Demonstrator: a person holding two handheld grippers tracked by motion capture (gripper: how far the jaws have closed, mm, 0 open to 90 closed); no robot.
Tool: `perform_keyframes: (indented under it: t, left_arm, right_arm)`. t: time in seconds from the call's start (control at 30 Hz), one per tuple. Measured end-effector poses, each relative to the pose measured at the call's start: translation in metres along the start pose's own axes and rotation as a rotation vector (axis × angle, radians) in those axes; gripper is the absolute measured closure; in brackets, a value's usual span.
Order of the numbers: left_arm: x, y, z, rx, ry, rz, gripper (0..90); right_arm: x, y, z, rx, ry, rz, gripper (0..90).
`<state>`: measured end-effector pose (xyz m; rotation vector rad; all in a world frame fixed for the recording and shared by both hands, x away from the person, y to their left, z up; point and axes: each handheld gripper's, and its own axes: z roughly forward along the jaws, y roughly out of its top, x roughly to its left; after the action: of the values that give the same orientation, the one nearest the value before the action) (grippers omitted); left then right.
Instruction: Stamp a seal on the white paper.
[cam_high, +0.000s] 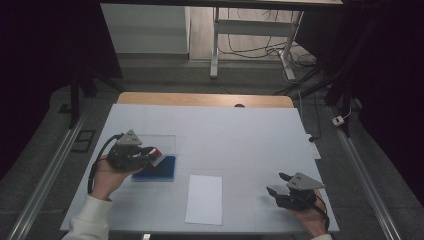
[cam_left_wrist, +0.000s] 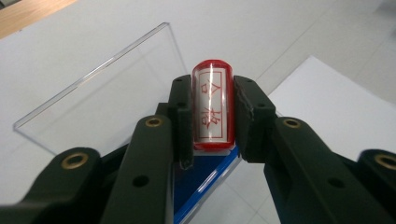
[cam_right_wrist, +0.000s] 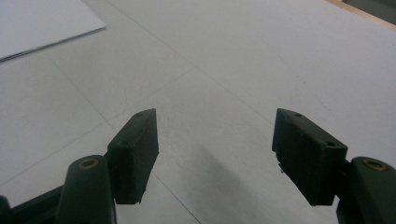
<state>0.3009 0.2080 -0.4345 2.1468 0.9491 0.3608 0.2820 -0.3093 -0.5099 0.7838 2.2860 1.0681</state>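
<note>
Left gripper view looks straight along the left claw (cam_left_wrist: 212, 119), whose jaws are pinched onto a red-ended stamp (cam_left_wrist: 212, 105) with a white label and red characters. The grip falls on the stamp's long sides, which probably keeps its printing face free and pointed down. Just under it lies a blue ink pad (cam_left_wrist: 210, 179) with its clear lid (cam_left_wrist: 107, 93) swung back and open, so the pad is exposed for inking. In the high view the left claw (cam_high: 152, 154) hangs over the near edge of that pad (cam_high: 160, 170), well apart from the white sheet of paper (cam_high: 204, 199) at the middle of the tabletop (cam_high: 225, 130), likely the place for the print. The right claw (cam_high: 276, 184) rests on the tabletop, jaws spread wide and empty, out of the way.
</note>
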Motion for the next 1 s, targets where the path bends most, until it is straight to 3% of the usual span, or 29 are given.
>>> perform_keyframes:
  t: [1.0]
  left_arm:
    - [-0.030, 0.015, 0.007, -0.008, -0.092, 0.076, 70.7]
  right_arm:
    - [0.000, 0.000, 0.000, 0.000, -0.004, 0.001, 30.8]
